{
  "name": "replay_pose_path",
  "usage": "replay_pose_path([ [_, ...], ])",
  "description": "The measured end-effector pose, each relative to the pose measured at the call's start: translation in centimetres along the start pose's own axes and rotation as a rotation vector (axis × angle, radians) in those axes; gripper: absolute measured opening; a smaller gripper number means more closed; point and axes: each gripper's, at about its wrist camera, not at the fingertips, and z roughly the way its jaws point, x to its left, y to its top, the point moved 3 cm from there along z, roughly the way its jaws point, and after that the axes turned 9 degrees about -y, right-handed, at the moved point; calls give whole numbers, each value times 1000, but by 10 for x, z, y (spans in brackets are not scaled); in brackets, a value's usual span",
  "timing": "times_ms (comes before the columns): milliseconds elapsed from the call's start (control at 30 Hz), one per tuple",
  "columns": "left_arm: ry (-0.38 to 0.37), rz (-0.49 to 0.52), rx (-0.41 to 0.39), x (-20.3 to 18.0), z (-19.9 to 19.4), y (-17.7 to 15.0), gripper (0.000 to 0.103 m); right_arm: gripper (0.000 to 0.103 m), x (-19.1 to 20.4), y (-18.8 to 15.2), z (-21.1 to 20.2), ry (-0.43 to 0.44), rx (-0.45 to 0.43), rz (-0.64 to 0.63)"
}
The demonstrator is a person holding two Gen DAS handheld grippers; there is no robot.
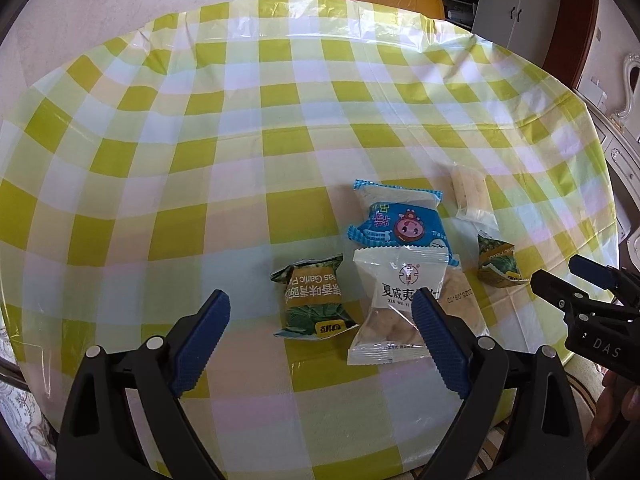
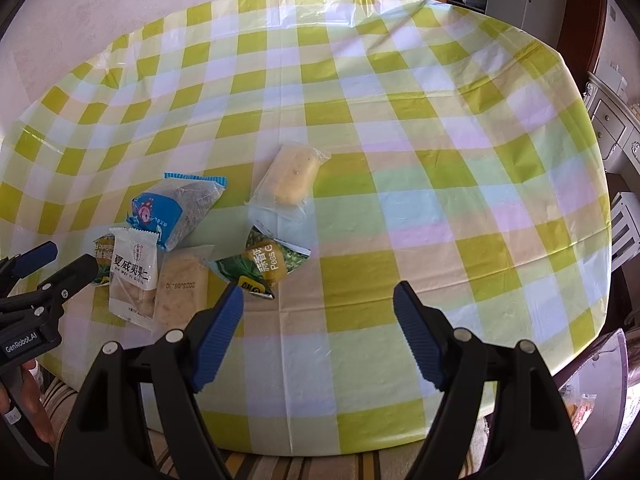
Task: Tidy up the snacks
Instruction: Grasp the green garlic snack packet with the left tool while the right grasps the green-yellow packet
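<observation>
We judge sorting barely begun: six snack packets, among them the white packet (image 1: 396,300), lie jumbled on the checked tablecloth (image 1: 240,160), while left gripper (image 1: 320,316) and right gripper (image 2: 318,308) hover with jaws released, empty.

Six wrapped snacks (image 1: 400,304) clustered flat on the checked tablecloth (image 1: 240,160)
</observation>
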Motion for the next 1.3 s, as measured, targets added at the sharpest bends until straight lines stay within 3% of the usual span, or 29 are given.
replay_pose_path([
  [467, -4, -89, 23, 26, 13, -5, 90, 77, 35, 6, 22, 62, 38, -43],
  [700, -7, -163, 9, 44, 14, -3, 90, 77, 37, 7, 29, 83, 48, -31],
  [1133, -50, -190, -17, 49, 9, -5, 89, 77, 29, 15, 46, 81, 61, 21],
  [1200, -53, -188, -18, 50, 8, -6, 89, 68, 28, 14, 48, 87, 63, 23],
  [1300, -56, -189, -16, 51, 8, -6, 88, 67, 28, 14, 47, 92, 55, 28],
])
